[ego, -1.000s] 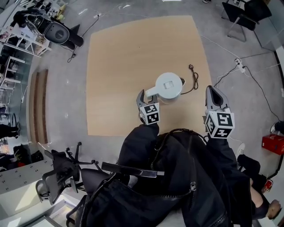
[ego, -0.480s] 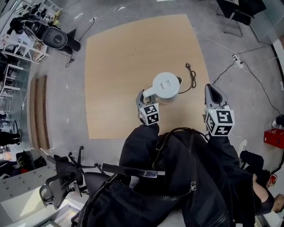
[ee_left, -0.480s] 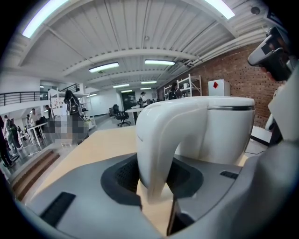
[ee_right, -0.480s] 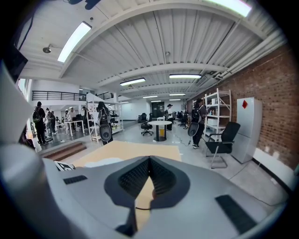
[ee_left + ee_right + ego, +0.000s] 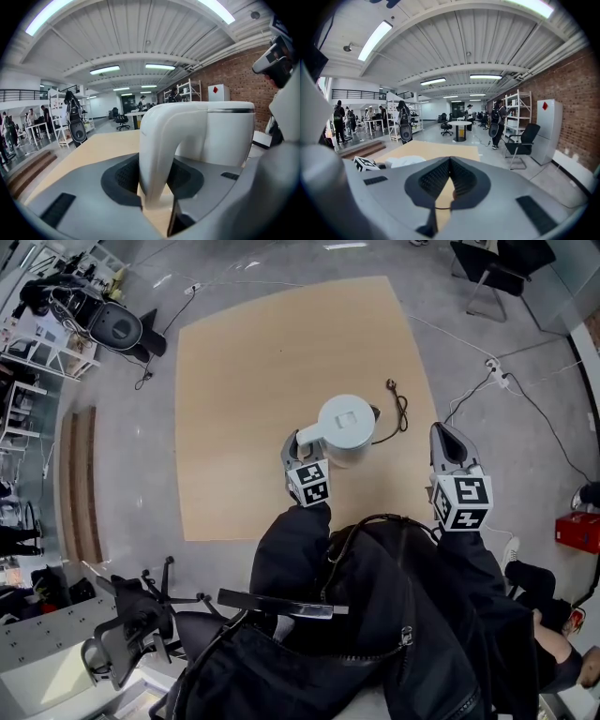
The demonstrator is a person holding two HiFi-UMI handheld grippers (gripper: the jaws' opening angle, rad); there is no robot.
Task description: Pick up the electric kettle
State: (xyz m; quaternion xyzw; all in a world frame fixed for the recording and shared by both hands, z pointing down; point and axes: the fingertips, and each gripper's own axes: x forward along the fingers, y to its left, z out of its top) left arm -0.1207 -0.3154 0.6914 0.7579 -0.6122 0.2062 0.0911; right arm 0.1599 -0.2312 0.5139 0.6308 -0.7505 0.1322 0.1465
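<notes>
The electric kettle point(image 5: 345, 423) is white and round. It has a flat lid with a small square button in the middle and a thick curved handle point(image 5: 157, 150). In the head view it stands upright a little right of the frame's centre, on the lower right part of a light wooden table point(image 5: 244, 381), with the handle turned to the lower left. A thin black cable point(image 5: 398, 413) lies on the table just right of it. The left gripper point(image 5: 300, 442) comes from the lower centre and points up toward the kettle. Its jaws are partly closed, and both dark pads press on the lower part of the handle, one on each side. The right gripper point(image 5: 441, 430) is well apart from the kettle, at the right side of the frame past the table edge. It also points upward, its jaws are together at the tips, and nothing is between them. Both arms wear black sleeves point(image 5: 291, 540).
</notes>
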